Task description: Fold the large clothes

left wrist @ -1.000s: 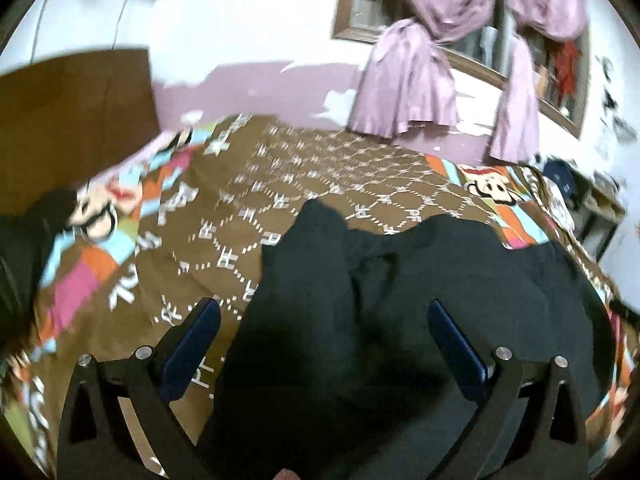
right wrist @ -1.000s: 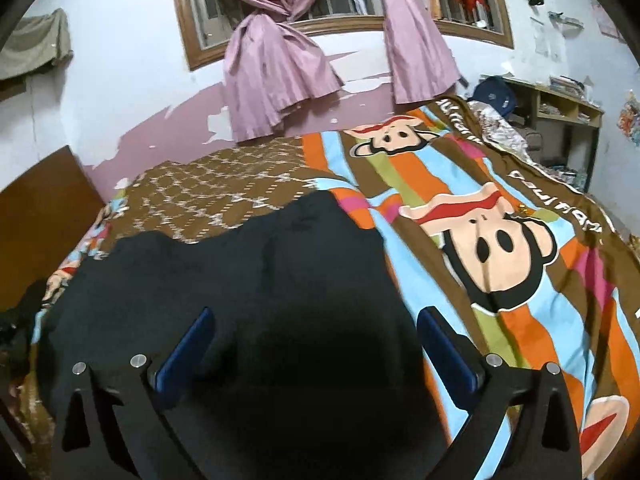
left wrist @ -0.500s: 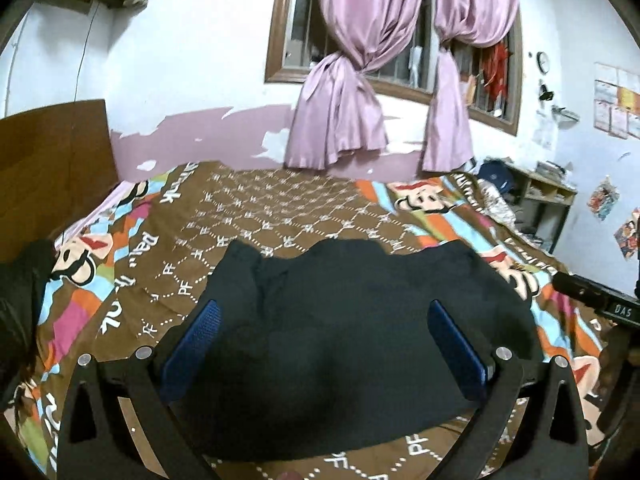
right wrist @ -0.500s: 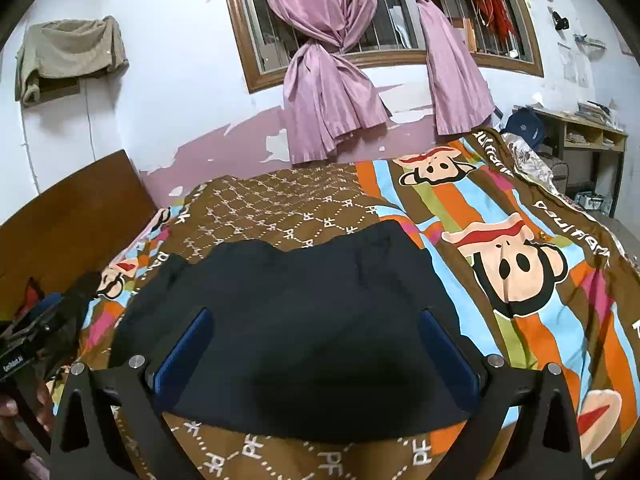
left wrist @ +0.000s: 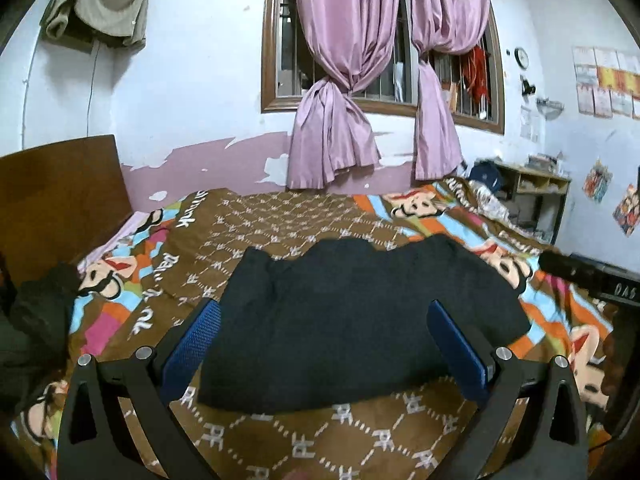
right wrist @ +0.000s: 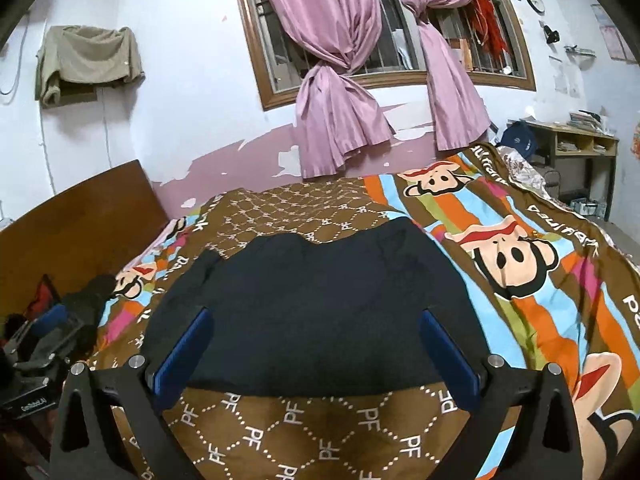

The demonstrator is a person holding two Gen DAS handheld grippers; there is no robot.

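Left wrist view: the black garment [left wrist: 352, 316] lies flat on the bed [left wrist: 280, 220] just ahead of the left hand-held gripper [left wrist: 324, 344], long axis running left to right — neither gripper clearly nearer. Both it and the right hand-held gripper [right wrist: 316, 354] gape wide, holding nothing. The bedspread [right wrist: 300, 432] repeats "PF"; the right gripper's body reads "DAS".

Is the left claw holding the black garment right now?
No, the left claw is open, its blue fingers spread wide above the black garment, which lies flat on the bed.
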